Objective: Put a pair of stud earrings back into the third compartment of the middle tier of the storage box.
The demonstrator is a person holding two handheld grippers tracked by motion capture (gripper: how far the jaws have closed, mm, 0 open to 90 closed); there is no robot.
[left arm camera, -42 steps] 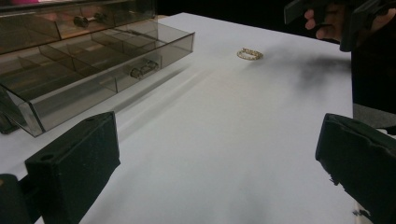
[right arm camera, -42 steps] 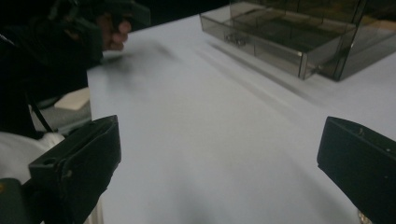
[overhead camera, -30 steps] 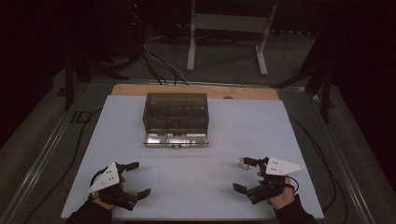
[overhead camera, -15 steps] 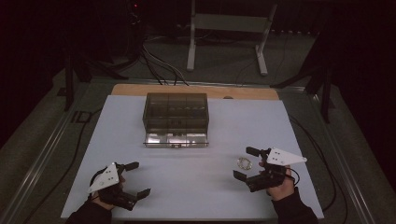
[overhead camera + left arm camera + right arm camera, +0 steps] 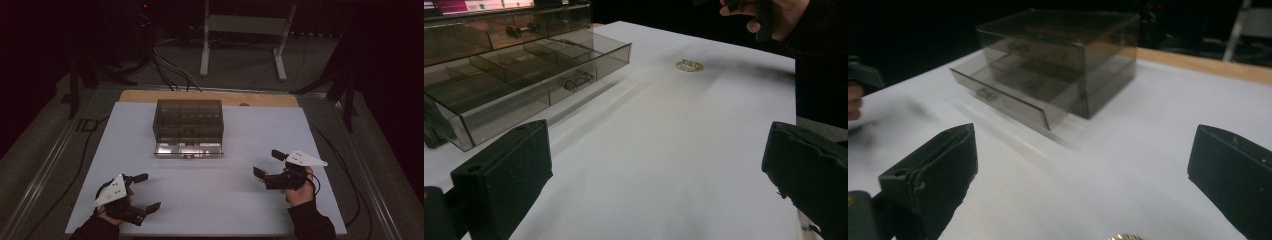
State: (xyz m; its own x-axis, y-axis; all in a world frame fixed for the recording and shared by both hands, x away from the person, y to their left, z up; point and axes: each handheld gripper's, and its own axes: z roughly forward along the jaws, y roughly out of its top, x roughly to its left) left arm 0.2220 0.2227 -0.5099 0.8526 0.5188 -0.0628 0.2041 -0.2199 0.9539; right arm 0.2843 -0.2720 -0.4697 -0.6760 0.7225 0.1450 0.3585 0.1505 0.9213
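While both hands rest near the table's (image 5: 210, 210) near edge, the smoked clear drawer box (image 5: 188, 120) stands toward twelve o'clock of centre, its bottom drawer (image 5: 188, 148) pulled out toward the person. Divided compartments are visible in that drawer in the left gripper view, with a small metal item (image 5: 578, 80) in one; its kind cannot be told. The left gripper (image 5: 145, 191) sits at about seven o'clock, jaws spread wide with nothing between them. The right gripper (image 5: 268, 163) sits at about four o'clock, jaws likewise wide apart and empty. A small gold ring-shaped piece (image 5: 689, 65) lies on the white surface just beside the right gripper, apart from its jaws.
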